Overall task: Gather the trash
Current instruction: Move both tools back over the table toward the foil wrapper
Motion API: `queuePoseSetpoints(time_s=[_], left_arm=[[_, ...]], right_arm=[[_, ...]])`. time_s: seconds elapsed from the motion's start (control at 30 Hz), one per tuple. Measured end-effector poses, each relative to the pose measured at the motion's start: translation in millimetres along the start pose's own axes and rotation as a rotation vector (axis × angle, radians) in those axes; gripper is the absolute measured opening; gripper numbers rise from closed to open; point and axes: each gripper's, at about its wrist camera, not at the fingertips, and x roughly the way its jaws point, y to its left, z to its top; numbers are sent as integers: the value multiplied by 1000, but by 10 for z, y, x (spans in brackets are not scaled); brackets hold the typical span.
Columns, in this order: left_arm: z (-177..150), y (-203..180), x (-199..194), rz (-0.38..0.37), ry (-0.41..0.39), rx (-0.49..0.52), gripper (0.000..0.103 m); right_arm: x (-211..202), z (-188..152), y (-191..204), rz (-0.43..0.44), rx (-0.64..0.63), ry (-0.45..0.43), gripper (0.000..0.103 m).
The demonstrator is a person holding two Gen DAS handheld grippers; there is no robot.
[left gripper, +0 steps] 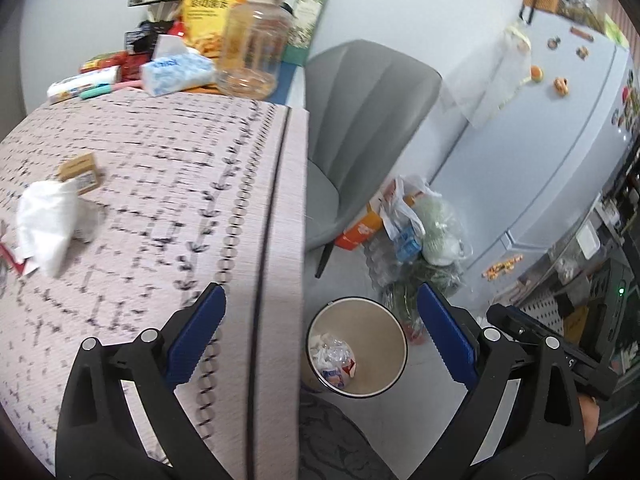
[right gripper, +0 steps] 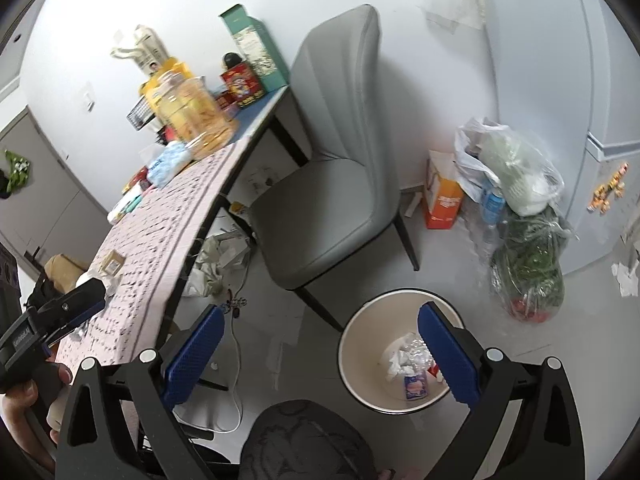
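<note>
A round beige waste bin (left gripper: 394,346) stands on the floor beside the table and holds crumpled wrappers and tissue (left gripper: 334,360); it also shows in the right wrist view (right gripper: 356,340). My left gripper (left gripper: 320,336) is open and empty, over the table's edge and the bin. My right gripper (right gripper: 320,354) is open and empty, above the floor beside the bin. On the patterned tablecloth (left gripper: 160,184) lie a crumpled white tissue (left gripper: 48,220), a small brown box (left gripper: 80,172) and a red-and-white scrap (left gripper: 16,260) at the left edge.
A grey chair (right gripper: 328,184) stands next to the table. Jar (left gripper: 254,44), tissue pack (left gripper: 176,72), snack bags and boxes crowd the table's far end. Plastic bags (right gripper: 516,184) and an orange box (right gripper: 440,196) sit on the floor by the fridge (left gripper: 560,140). Clutter lies under the table.
</note>
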Motion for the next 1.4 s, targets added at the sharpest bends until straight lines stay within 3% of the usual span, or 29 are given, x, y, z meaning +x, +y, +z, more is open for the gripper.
queuePoseSetpoints(time_s=[0.4,0.8,1.13,1.4], left_arm=[[17,722,-620,56,-120,-114,95],[-113,1655,-1150,162,-205,-279,95],[-259,2103,-1313,229,-225,-342,95],[-343,2398,-1173,302,-218,-399,95]], right_arm=[[-4,-33,749,37,-113,5,95],[167,-145,1395,89,-202,32,95],[270,-172,2002,169,-273,22,95],[369,-200,2335,212,-312,31,95]])
